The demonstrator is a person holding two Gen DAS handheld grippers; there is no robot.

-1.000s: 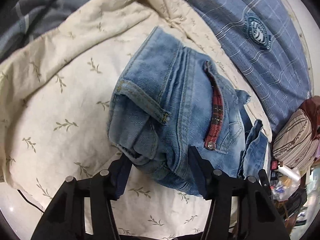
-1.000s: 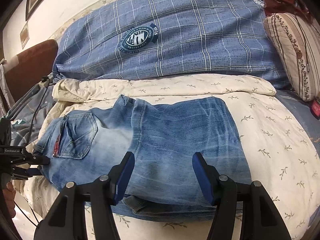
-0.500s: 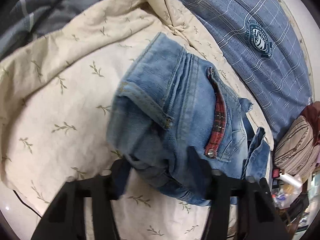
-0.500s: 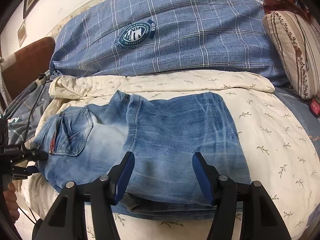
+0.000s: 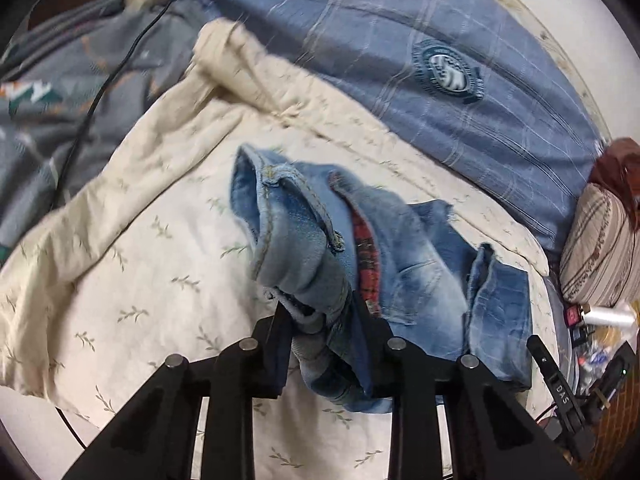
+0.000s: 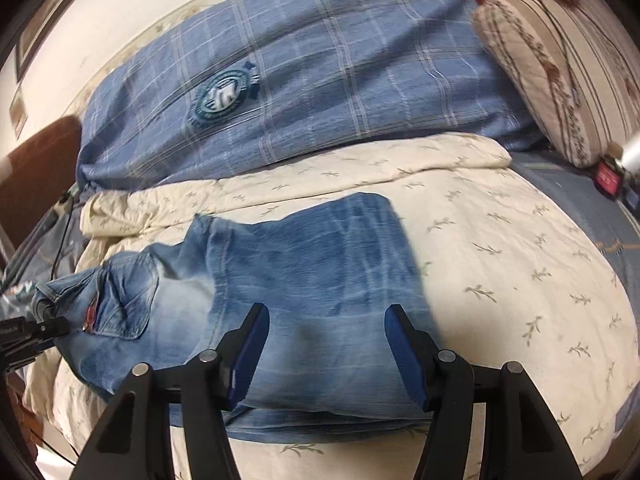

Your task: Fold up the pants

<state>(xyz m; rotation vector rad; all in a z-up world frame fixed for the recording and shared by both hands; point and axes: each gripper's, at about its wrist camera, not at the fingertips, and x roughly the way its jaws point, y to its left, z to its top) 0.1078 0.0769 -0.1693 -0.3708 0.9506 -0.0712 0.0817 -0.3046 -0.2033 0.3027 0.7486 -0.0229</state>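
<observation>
Light blue jeans lie folded lengthwise on a cream leaf-print sheet, waist end to the left. In the left wrist view my left gripper is shut on the bunched waistband of the jeans and holds it lifted off the sheet; a red plaid pocket lining shows beside it. In the right wrist view my right gripper is open and empty, hovering over the near edge of the folded legs. The left gripper shows at the far left there, at the waist.
A blue plaid pillow with a round badge lies along the back. A striped cushion sits at the right. A grey patterned quilt with a black cable lies to the left. Small clutter sits beyond the bed's right edge.
My left gripper has closed on the waistband and raised it, bunching the denim. My right gripper has stayed open over the legs, with the view shifting slightly.
</observation>
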